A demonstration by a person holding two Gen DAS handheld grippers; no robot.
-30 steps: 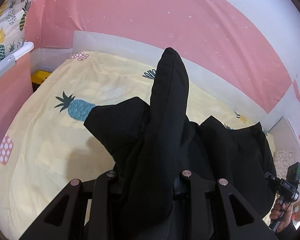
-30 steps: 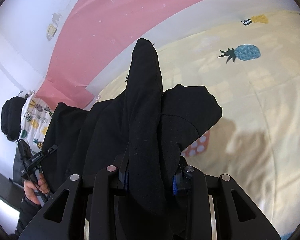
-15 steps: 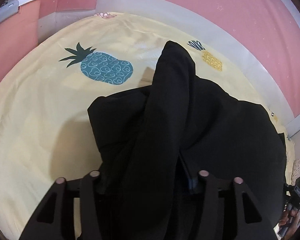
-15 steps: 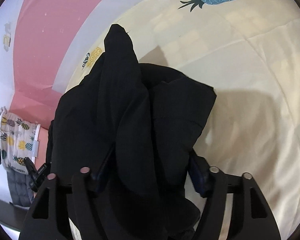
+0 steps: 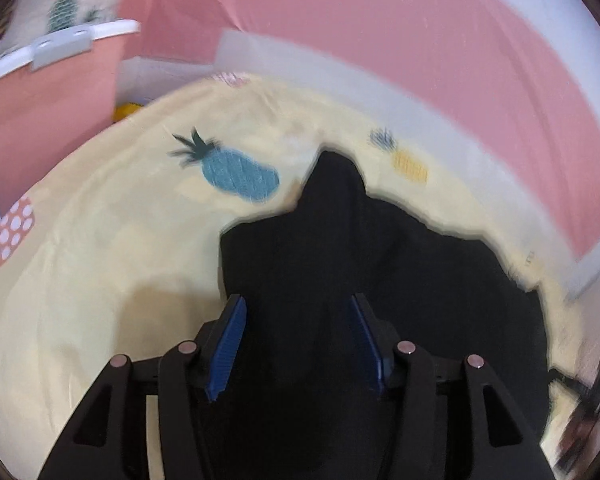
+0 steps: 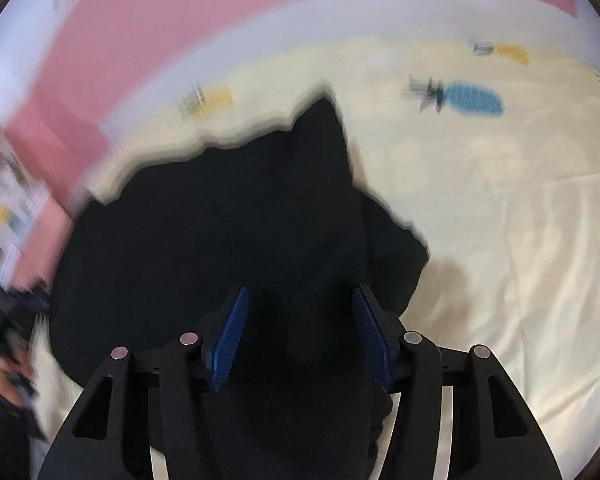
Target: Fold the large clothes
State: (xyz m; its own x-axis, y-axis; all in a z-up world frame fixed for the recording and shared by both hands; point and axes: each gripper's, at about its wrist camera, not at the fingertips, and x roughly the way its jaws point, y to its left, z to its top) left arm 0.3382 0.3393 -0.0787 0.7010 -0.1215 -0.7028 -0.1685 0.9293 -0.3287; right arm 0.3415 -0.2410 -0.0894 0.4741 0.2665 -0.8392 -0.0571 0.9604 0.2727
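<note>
A large black garment lies spread on the yellow pineapple-print bed sheet; it also fills the middle of the right wrist view. My left gripper is open, its blue pads apart, with a fold of the black cloth lying loose between them. My right gripper is open the same way, blue pads apart over the cloth. Both views are blurred by motion.
The pink and white wall borders the bed at the back. A pink bed rail with a white bar stands at the left. The other hand and gripper show at the lower left of the right wrist view.
Both grippers have opened and let go of the black garment. The cloth has dropped flatter onto the sheet. Both cameras have tilted and moved.
</note>
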